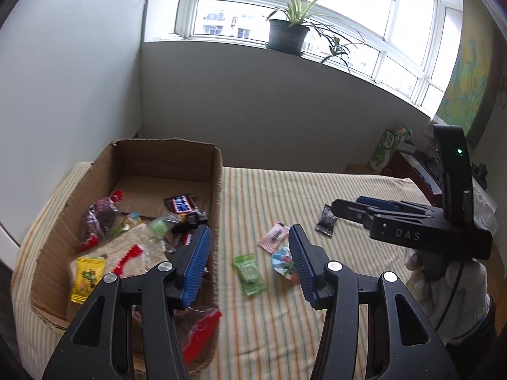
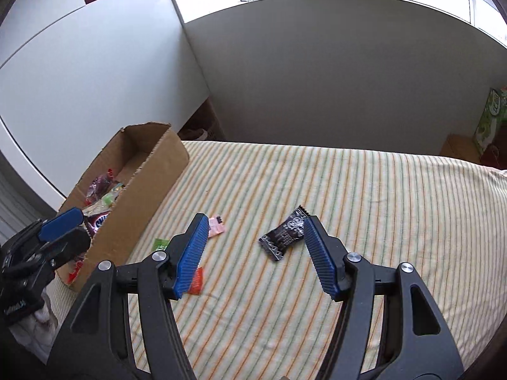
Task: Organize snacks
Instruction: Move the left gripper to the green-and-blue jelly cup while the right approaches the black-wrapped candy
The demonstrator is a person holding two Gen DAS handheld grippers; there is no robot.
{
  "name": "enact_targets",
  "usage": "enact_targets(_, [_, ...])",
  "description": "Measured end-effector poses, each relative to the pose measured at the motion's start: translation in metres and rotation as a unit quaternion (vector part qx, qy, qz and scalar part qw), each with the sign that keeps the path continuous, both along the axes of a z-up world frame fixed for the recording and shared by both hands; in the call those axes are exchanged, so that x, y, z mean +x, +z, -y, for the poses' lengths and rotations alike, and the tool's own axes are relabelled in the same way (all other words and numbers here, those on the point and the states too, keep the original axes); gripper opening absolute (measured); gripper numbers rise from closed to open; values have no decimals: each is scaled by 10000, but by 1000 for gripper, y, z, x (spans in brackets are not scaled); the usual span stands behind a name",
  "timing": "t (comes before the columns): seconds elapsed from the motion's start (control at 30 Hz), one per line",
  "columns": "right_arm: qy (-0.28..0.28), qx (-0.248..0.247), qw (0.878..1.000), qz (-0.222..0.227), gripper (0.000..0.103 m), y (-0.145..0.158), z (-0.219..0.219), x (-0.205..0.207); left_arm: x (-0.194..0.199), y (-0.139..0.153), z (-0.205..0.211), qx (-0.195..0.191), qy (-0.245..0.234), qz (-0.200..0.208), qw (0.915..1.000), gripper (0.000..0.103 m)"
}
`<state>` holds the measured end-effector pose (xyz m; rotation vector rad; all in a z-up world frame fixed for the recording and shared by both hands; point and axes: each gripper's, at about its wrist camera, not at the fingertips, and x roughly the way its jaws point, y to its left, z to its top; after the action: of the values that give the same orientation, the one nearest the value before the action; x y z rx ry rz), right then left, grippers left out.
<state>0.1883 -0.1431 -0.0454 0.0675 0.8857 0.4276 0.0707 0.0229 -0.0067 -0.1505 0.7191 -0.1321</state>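
Overhead, both grippers hung with jaws wide and empty. Left gripper (image 1: 248, 264) was over the box (image 1: 218, 190) edge; right gripper (image 2: 253, 253) flanked the black candy (image 2: 283, 234).

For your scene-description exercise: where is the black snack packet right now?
The black snack packet lies on the striped cloth, ahead between the right gripper's open fingers, right of the pink packet, outside the cardboard box.

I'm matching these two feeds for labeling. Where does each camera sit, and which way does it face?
Left wrist: on the left gripper, looking over the cardboard box edge and striped cloth toward the window; its own open fingers and the right gripper show.
Right wrist: on the right gripper, facing the black wrapper and wall; its own open fingers and the left gripper show.
Shared: box, black wrapper, pink wrapper.
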Motion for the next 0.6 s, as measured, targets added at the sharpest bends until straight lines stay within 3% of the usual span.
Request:
enact_targets(0.3, [-120,87,9987,-497,65,-25,11,18,6,-30,54,298,-452,-397,9977,50])
enact_targets(0.6, [-115,-78,9982,-585,65,-43,2,32,24,-53,59,278,-375,-754,9961,50])
